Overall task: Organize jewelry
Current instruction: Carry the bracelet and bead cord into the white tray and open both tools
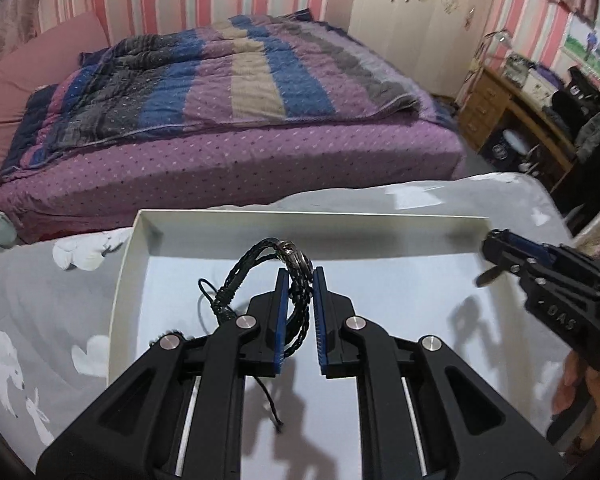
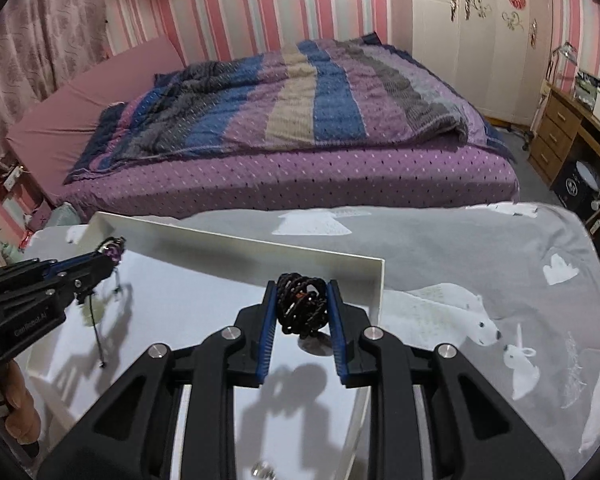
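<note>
Bracelets: L tongs (image 1: pixel 301 276) pinch braided bracelet (image 1: pixel 260 280); R tongs (image 2: pixel 302 294) pinch coiled bracelet (image 2: pixel 301 307), pendant blurred.

The right tongs (image 1: pixel 485 264), at 3 o'clock in the left wrist view, carry raised letters "DAS"; the left tongs (image 2: pixel 112 250), at 9 o'clock, carry "GenRobot.AI", faintly legible.

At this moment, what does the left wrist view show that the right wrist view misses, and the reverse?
Left wrist only: the black braided bracelet close up, clamped in the left gripper, clasp near the fingertips, cord dangling. Right wrist only: a coiled dark bracelet clamped in the right gripper, polar bear print on the grey cloth. Both: the white tray, striped bed, and both grippers above the tray.
</note>
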Tool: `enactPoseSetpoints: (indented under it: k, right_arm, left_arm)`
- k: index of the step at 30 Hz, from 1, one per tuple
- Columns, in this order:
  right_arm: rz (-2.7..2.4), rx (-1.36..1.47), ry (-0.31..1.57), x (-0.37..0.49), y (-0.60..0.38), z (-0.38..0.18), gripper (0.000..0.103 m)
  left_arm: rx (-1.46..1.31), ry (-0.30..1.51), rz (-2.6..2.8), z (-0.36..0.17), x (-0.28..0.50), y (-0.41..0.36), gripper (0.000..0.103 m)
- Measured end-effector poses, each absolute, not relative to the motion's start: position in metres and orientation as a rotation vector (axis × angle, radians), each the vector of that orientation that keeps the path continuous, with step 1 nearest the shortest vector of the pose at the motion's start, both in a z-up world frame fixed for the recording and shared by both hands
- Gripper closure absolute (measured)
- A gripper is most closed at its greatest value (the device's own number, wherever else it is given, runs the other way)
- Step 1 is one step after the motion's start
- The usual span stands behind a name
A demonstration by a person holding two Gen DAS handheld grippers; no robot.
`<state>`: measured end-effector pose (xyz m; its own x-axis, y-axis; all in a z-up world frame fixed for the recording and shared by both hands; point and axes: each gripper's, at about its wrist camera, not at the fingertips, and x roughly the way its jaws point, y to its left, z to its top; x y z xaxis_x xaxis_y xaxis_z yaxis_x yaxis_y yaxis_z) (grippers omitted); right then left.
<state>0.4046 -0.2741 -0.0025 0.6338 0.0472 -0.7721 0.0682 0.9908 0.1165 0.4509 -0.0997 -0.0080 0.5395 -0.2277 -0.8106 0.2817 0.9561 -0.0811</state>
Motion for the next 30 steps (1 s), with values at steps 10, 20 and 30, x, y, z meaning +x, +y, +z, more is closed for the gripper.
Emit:
enactPoseSetpoints:
  k: [10, 20, 30]
  right_arm:
    - [-0.022, 0.111, 0.965, 0.439, -0.267, -0.025, 0.079]
    - [-0.011, 0.122, 1.030, 0.447, -0.274, -0.042, 0.077]
    - [0.009, 0.124, 0.978, 0.420, -0.280, -0.004, 0.042]
  left_arm:
    - [0.090, 1.047, -0.254, -0.037, 0.498, -0.105, 0.091]
    - [0.104, 1.076, -0.247, -0.046, 0.501, -0.113, 0.080]
    - [0.079, 0.984, -0.258, 0.015, 0.454, -0.093, 0.024]
